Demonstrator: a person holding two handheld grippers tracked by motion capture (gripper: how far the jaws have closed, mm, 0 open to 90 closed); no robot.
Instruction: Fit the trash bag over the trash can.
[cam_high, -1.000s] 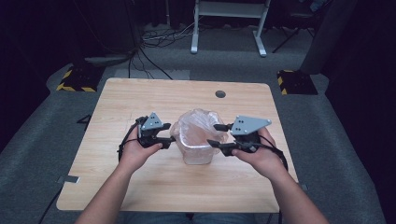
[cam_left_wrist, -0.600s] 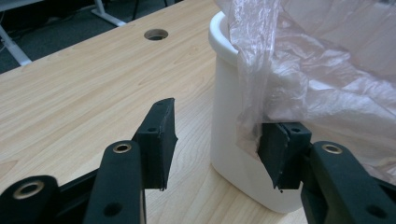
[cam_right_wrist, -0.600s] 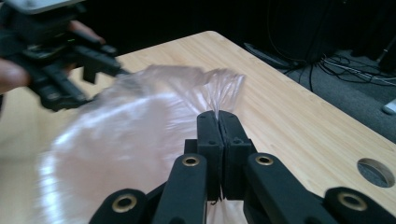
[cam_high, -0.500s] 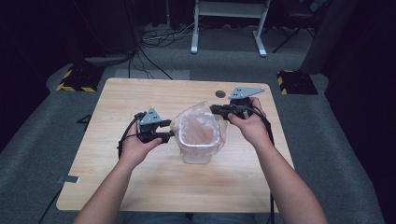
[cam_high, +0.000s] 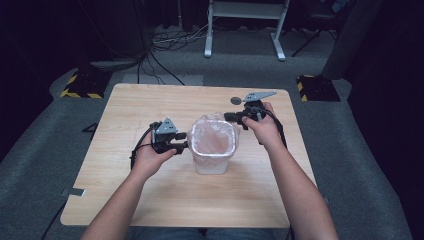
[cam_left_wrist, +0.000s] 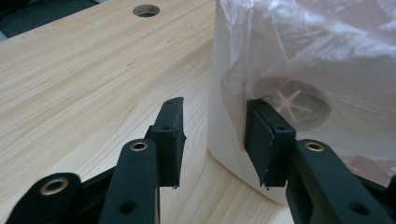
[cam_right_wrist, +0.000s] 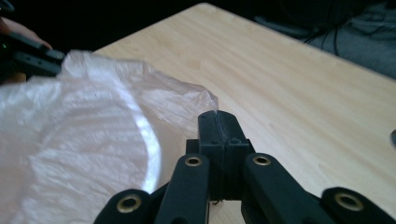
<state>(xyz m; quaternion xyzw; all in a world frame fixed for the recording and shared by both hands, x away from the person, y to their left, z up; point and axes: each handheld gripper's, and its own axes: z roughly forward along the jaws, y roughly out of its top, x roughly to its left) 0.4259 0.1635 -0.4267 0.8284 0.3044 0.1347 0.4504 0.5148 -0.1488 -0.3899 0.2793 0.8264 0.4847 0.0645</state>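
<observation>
A small white bin (cam_high: 212, 162) stands mid-table, lined with a clear plastic bag (cam_high: 212, 137) that folds over its rim. At the bin's left side, my left gripper (cam_high: 186, 142) has its jaws partly apart and they have just been closing. In the left gripper view (cam_left_wrist: 214, 102) one pad (cam_left_wrist: 264, 140) lies against the bag film (cam_left_wrist: 303, 56) on the bin wall (cam_left_wrist: 224, 140), and the other stands free over the table. My right gripper (cam_high: 227, 117) is at the bin's far right rim. Its jaws (cam_right_wrist: 218, 114) are shut, with the bag's edge (cam_right_wrist: 201, 95) running into their tip.
The wooden table (cam_high: 150, 105) has a round cable hole (cam_high: 235, 100) near its far edge, just behind my right hand. On the grey floor beyond are a white desk frame (cam_high: 245, 25), cables and two yellow-striped blocks (cam_high: 82, 82).
My right hand moved from the bin's right side to its far right rim and its jaws shut. The bunched bag now lies spread over the rim. My left hand stayed put.
</observation>
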